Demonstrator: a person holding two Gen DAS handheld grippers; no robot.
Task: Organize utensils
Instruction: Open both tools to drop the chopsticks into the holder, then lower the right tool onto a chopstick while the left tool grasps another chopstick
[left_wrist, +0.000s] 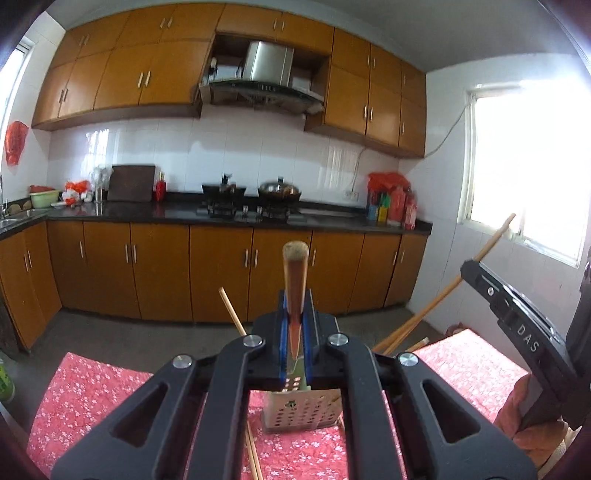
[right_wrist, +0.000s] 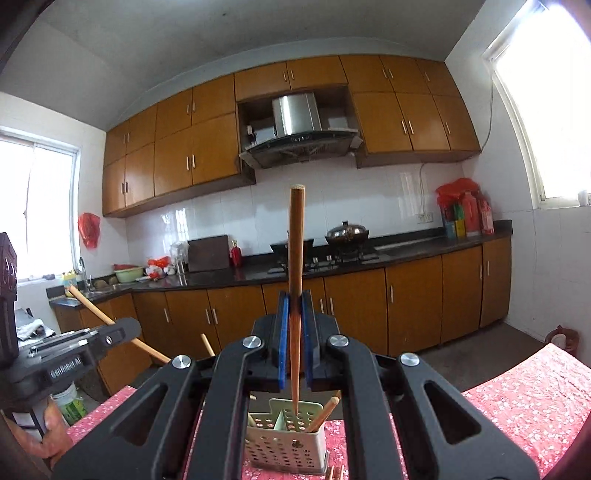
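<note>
Both chopsticks poised over the holder

Your left gripper (left_wrist: 295, 332) clamps a brown wooden chopstick (left_wrist: 294, 273); your right gripper (right_wrist: 294, 339) clamps another brown wooden chopstick (right_wrist: 295, 258), its tip inside the white perforated plastic utensil holder (right_wrist: 286, 439) on the red floral tablecloth (right_wrist: 517, 398). Next, lower and release.

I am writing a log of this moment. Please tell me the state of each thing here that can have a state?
Left gripper: shut on a chopstick, above the holder.
Right gripper: shut on a chopstick, tip over the holder.
Holder: upright on the tablecloth, one chopstick leaning inside.
Cabinet doors: closed.
Wok: lid on.
</note>
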